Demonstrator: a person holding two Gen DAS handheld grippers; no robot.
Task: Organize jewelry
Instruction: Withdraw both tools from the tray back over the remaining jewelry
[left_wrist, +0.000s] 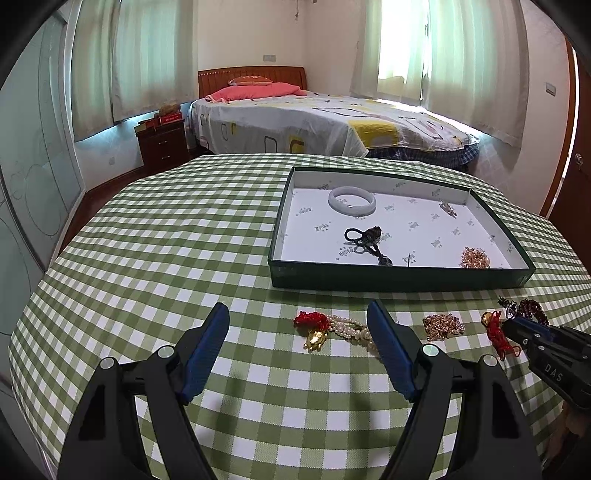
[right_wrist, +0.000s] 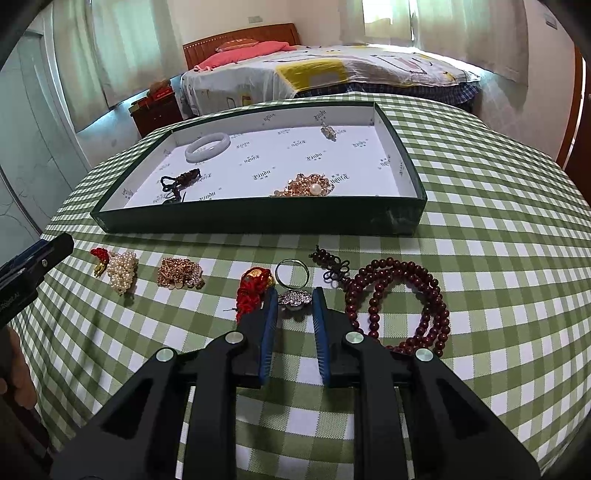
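Observation:
A dark green tray (left_wrist: 399, 282) (right_wrist: 258, 221) with a white lining holds a white bangle (left_wrist: 352, 199) (right_wrist: 207, 146), a dark cord charm (left_wrist: 365, 240) (right_wrist: 181, 179), a small silver piece (left_wrist: 448, 209) (right_wrist: 327, 131) and a gold chain (left_wrist: 474, 257) (right_wrist: 306, 186). On the cloth in front lie a pearl strand with a red knot (left_wrist: 332, 328) (right_wrist: 118, 269), a gold chain pile (left_wrist: 441, 325) (right_wrist: 179, 273), a red knot charm (left_wrist: 496, 332) (right_wrist: 253, 286), a crystal ring (right_wrist: 293, 286) and dark red beads (right_wrist: 402, 302). My left gripper (left_wrist: 297, 319) is open above the cloth. My right gripper (right_wrist: 295, 297) is open, its jaws on either side of the crystal ring.
The table has a green checked cloth (left_wrist: 166, 240) (right_wrist: 498, 221). Beyond it stand a bed (left_wrist: 314, 125) and a wooden nightstand (left_wrist: 162, 142). The left gripper's tip shows at the left of the right wrist view (right_wrist: 33, 258). The right gripper shows at the right of the left wrist view (left_wrist: 546, 343).

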